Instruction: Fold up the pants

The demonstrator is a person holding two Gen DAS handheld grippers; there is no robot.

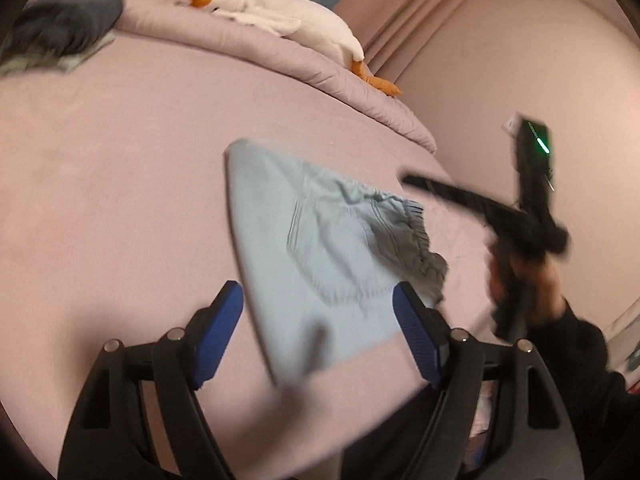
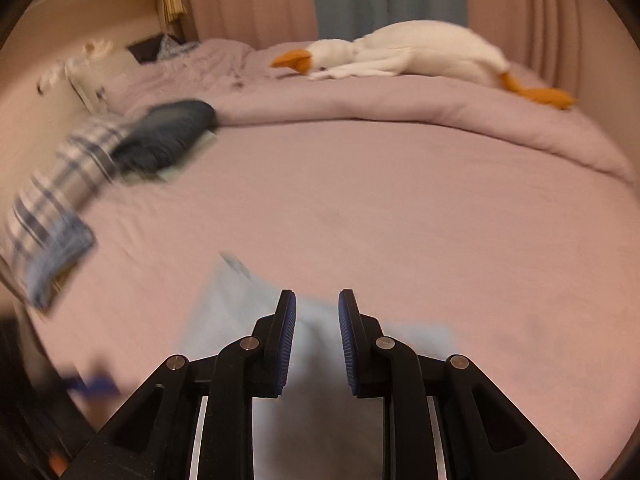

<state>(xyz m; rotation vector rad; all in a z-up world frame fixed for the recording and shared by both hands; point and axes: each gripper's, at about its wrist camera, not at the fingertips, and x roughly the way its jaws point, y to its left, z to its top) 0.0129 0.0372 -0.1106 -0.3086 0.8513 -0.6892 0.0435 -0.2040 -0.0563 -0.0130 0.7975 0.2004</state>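
Note:
Light blue pants [image 1: 316,256] lie folded into a compact shape on the pink bed sheet [image 1: 120,184], waistband toward the right. My left gripper [image 1: 318,300] is open just above their near edge, holding nothing. My right gripper [image 1: 516,232] shows in the left wrist view, held in a hand to the right of the pants and above the bed. In the right wrist view the right gripper [image 2: 317,312] is open with a narrow gap, empty, above the blurred pants [image 2: 240,312].
A white plush goose [image 1: 280,16] lies on the bunched pink duvet [image 1: 320,72] at the far side. A stack of folded dark clothes [image 1: 60,28] sits far left; it also shows in the right wrist view [image 2: 168,136], beside plaid fabric [image 2: 60,184]. Curtains hang behind.

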